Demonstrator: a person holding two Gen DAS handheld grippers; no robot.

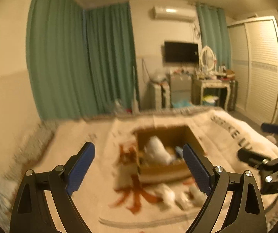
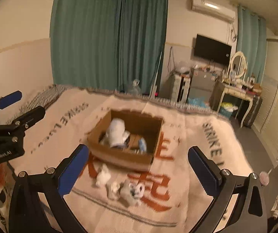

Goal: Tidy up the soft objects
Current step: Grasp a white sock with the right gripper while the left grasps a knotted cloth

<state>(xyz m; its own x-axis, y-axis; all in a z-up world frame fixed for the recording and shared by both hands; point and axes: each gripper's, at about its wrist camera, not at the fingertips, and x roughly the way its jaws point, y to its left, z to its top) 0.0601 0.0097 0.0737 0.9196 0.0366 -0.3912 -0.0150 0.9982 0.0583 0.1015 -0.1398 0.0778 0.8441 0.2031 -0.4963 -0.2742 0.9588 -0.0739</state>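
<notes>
On the bed, a cream blanket (image 2: 197,136) with red characters carries an open cardboard box (image 2: 119,155) holding a white soft bundle (image 2: 117,134) and a blue item (image 2: 142,144). Small white soft pieces (image 2: 123,186) lie on the blanket just before the box. Above them, the left gripper (image 1: 139,167) and right gripper (image 2: 137,169) hover with jaws spread wide, gripping nothing.

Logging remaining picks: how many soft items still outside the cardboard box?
3, roughly; blur may hide more. All lie on the blanket just in front of the cardboard box: a left white bundle, a small middle piece, a right white-and-dark bundle.
</notes>
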